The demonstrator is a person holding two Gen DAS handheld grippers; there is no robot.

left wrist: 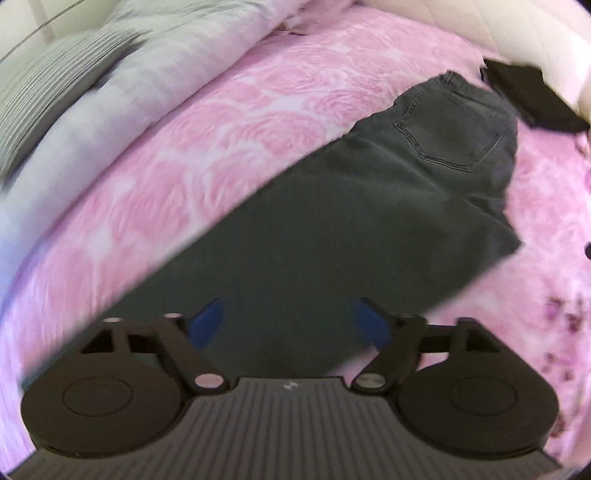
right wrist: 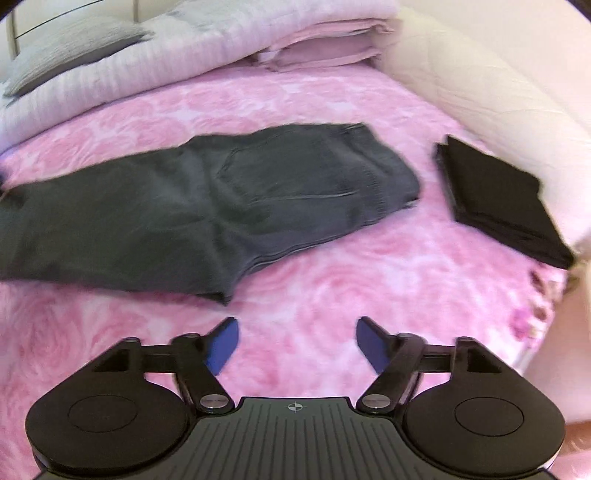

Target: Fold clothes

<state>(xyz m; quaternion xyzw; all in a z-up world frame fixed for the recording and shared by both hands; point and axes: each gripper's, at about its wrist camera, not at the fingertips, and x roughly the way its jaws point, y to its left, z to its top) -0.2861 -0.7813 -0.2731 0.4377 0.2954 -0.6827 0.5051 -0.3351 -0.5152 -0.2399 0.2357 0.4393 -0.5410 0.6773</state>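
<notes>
Nearest the lens in the left wrist view, the left gripper occupies the bottom of the frame, its two blue-padded fingers spread apart with nothing between them. It is above the lower leg portion of a pair of dark grey jeans, though whether the fingers touch the cloth cannot be told. The jeans run diagonally from the bottom centre to the upper right of the frame, where a back pocket faces up. The garment lies flat on a pink rose-patterned bedspread.

In the right wrist view, the right gripper fills the bottom of the frame, its blue pads likewise spread wide and empty, above bare bedspread just below the jeans. Here the jeans stretch from the left edge to the centre of the frame, with the waist end toward the centre right.

A folded black garment lies at the right of this frame, apart from the jeans and beside a cream padded surface. Along the top, folded pale bedding and a grey striped pillow rest at the bedspread's far edge.
</notes>
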